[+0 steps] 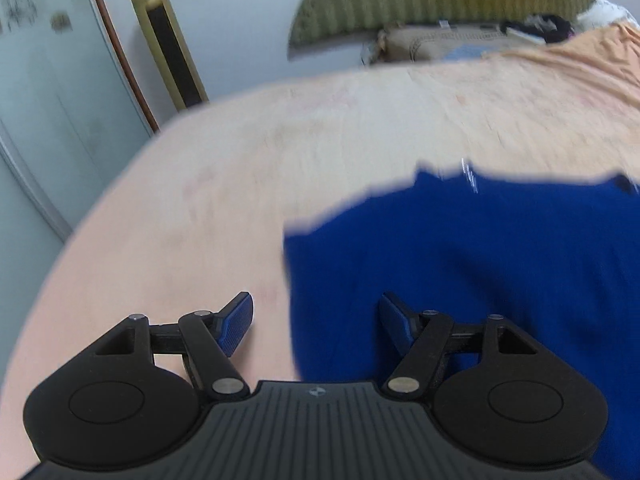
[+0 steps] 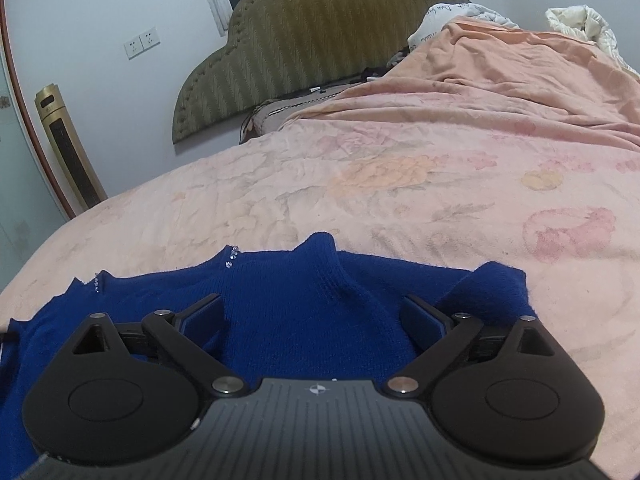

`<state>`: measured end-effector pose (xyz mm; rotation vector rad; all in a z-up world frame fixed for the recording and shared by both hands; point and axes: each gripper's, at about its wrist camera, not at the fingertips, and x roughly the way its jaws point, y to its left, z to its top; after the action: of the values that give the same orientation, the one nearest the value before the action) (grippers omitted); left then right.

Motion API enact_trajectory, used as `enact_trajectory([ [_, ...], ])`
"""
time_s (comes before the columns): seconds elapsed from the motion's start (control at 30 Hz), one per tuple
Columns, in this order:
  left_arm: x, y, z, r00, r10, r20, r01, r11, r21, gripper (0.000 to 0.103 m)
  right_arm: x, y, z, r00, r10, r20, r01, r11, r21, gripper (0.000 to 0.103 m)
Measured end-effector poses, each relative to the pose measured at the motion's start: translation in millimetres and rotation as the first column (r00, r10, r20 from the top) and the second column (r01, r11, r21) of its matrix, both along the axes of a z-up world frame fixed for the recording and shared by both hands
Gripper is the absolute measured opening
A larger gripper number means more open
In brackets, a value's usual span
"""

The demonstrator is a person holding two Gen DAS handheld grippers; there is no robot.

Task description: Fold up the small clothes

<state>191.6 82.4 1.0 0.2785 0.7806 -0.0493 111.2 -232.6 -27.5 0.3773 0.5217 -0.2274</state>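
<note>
Lying under right hand-held gripper [image 2: 312,316], jaws wide, blue sweater [image 2: 280,304]; left hand-held gripper [image 1: 316,320] parted, straddling sweater edge

Open pink bedsheet [image 2: 400,184] beyond the blue sweater [image 2: 288,300], bunched blanket [image 2: 520,72] right, headboard [image 2: 312,40] behind
</note>
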Motion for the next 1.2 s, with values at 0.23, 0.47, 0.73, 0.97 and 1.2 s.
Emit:
enact_trajectory([
  [0.23,-41,16,-9,0.999,0.032,0.023,-0.03,0.997,-0.065,0.072,5,6,0,1.0,0.002,-0.025,-0.002,1.0,-0.031,0.1],
  [0.47,-56,25,-9,0.999,0.03,0.023,-0.028,0.996,-0.08,0.072,-48,77,34,0.994,0.107,-0.016,-0.108,0.98,-0.167,0.103],
  [0.73,-70,32,-11,0.999,0.023,0.031,-0.02,0.996,-0.087,0.073,-68,135,10,0.965,0.168,-0.2,-0.226,0.92,-0.319,0.103],
  [0.97,-71,36,-12,0.999,0.02,0.028,-0.017,0.994,-0.108,0.074,-78,134,12,0.974,0.122,-0.192,-0.175,0.94,-0.292,0.102],
  [1.2,-73,41,-16,0.999,0.015,0.043,-0.01,0.992,-0.123,0.079,-79,140,4,0.97,0.127,-0.206,-0.186,0.936,-0.298,0.103],
])
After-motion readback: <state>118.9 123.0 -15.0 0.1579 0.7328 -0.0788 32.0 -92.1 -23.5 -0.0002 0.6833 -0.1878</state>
